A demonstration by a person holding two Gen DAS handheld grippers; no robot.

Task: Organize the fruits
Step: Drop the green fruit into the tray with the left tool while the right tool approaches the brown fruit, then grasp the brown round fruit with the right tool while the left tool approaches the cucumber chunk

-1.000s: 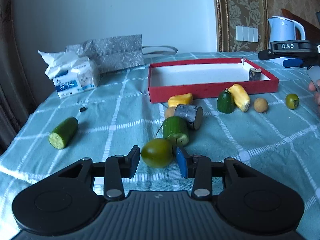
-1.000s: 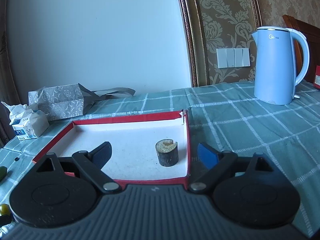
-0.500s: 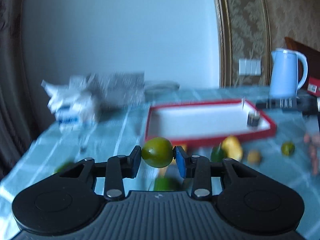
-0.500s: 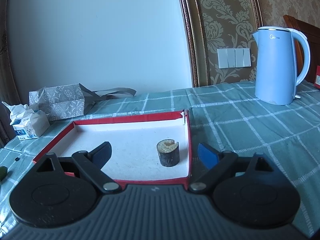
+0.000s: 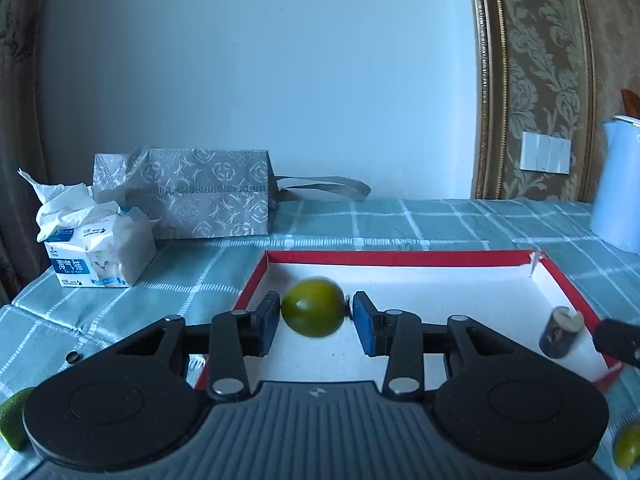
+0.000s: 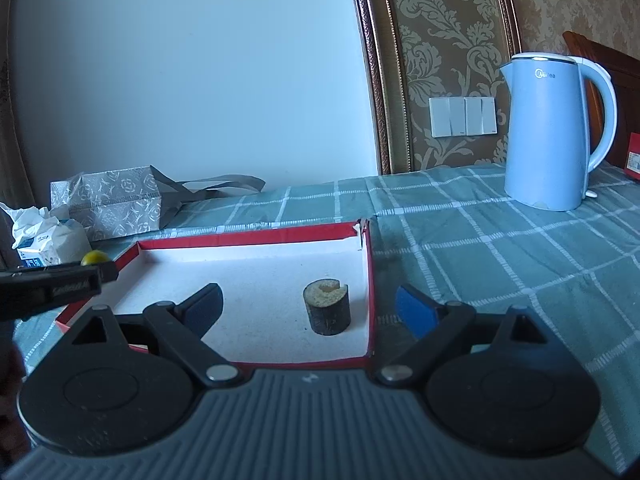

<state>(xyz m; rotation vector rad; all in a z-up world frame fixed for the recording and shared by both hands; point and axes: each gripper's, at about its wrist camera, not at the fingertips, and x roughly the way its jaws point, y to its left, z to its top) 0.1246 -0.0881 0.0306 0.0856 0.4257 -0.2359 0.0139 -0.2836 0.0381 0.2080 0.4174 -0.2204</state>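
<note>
My left gripper [image 5: 314,318] is shut on a round green fruit [image 5: 313,307] and holds it above the near left part of the red-rimmed white box [image 5: 400,258]. A dark cylindrical piece [image 5: 558,337] stands in the box's right end. In the right wrist view my right gripper [image 6: 308,306] is open and empty over the box's near right corner [image 6: 370,280], just in front of the dark cylinder [image 6: 327,306]. The left gripper with the green fruit [image 6: 96,258] enters at the left of that view.
A tissue pack [image 5: 94,248] and a grey patterned bag [image 5: 192,194] stand at the back left. A blue kettle [image 6: 554,132] stands at the back right. A cut green piece [image 5: 12,416] and another green fruit [image 5: 628,446] lie near the bottom corners of the left wrist view.
My left gripper closed on the green fruit, lifted it off the cloth and carried it forward over the box. My right gripper stayed open and almost still.
</note>
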